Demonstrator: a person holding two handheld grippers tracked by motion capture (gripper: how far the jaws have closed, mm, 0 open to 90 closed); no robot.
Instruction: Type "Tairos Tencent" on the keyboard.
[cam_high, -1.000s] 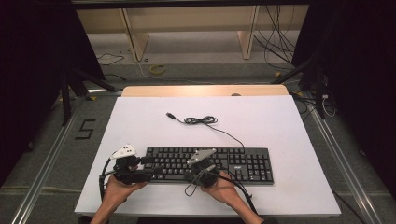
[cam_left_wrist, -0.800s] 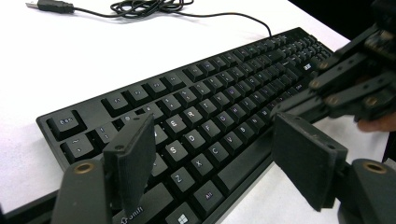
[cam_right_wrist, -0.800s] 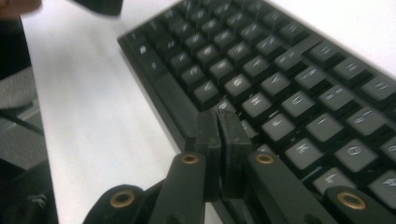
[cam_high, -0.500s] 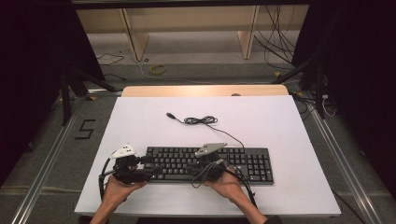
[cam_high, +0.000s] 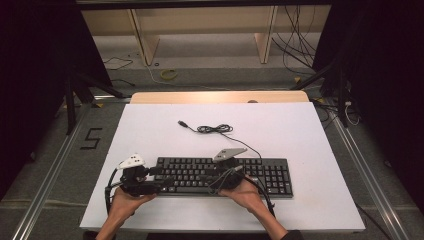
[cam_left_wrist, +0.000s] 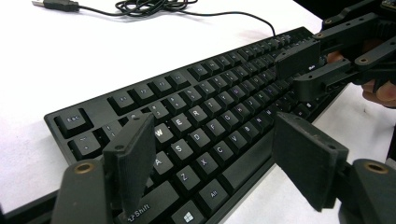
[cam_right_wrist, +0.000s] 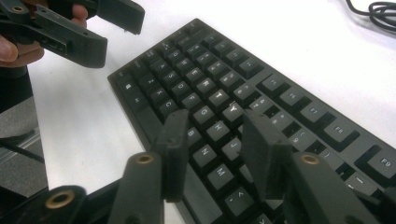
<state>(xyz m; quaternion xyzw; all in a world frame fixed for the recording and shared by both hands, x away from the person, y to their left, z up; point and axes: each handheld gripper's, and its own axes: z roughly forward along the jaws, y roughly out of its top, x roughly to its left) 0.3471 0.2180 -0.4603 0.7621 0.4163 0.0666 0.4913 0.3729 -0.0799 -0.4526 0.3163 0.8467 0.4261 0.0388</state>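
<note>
A black keyboard (cam_high: 260, 172) lies along the near half of the white table, its coiled USB cable (cam_high: 210, 129) behind it. My left gripper (cam_high: 156, 174) hovers at the keyboard's left end, open. In the left gripper view its jaws (cam_left_wrist: 219, 154) stand wide apart above the letter keys (cam_left_wrist: 210, 107), holding nothing. My right gripper (cam_high: 220, 175) sits over the middle of the keyboard. Its jaws (cam_right_wrist: 217, 140) have just been opening and now stand partly apart just above the keys (cam_right_wrist: 224, 79), with nothing gripped. Each gripper view also catches the other gripper (cam_left_wrist: 308, 70) (cam_right_wrist: 93, 28).
The white table (cam_high: 300, 125) has bare surface behind and to the right of the keyboard. A wooden strip (cam_high: 220, 96) runs along its far edge. On the floor are a "5" mark (cam_high: 91, 138) at the left and loose cables (cam_high: 295, 45) at the back.
The right gripper has lifted a little off the keys and shifted slightly right, and its jaws have parted. The left gripper and the keyboard have stayed put.
</note>
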